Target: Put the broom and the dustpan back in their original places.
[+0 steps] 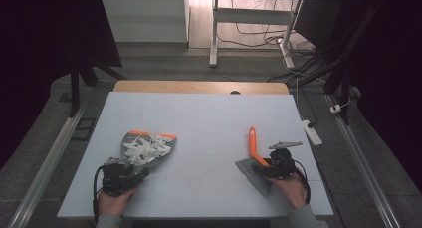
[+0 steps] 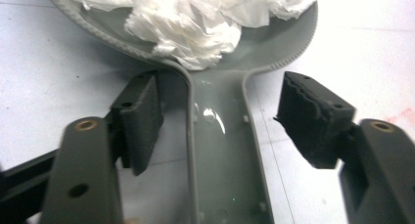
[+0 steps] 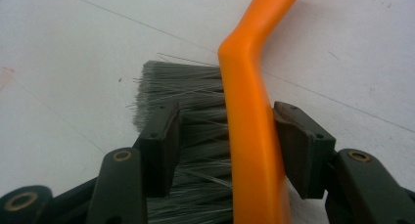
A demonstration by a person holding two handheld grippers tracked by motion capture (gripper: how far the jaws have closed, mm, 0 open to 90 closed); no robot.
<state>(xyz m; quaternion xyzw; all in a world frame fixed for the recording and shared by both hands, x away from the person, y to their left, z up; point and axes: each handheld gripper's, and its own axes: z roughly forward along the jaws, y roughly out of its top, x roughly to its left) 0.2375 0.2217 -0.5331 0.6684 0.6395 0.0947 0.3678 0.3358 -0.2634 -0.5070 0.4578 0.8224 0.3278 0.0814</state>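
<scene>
On the left side of the pale blue table [image 1: 209,113] the left gripper [image 1: 130,172] sits low at the near edge, its jaws spread wide on either side of the grey handle of a dustpan [image 1: 149,148], neither pad touching it in the left gripper view. The pan lies flat on the table just ahead of the gripper, heaped with crumpled white tissue [image 1: 145,147]. Over to the right, well apart, the right gripper [image 1: 271,164] has its jaws set around a brush [image 1: 255,153]: one pad presses the grey bristles [image 3: 186,111], the other the orange handle [image 3: 247,116], which angles away across the table.
</scene>
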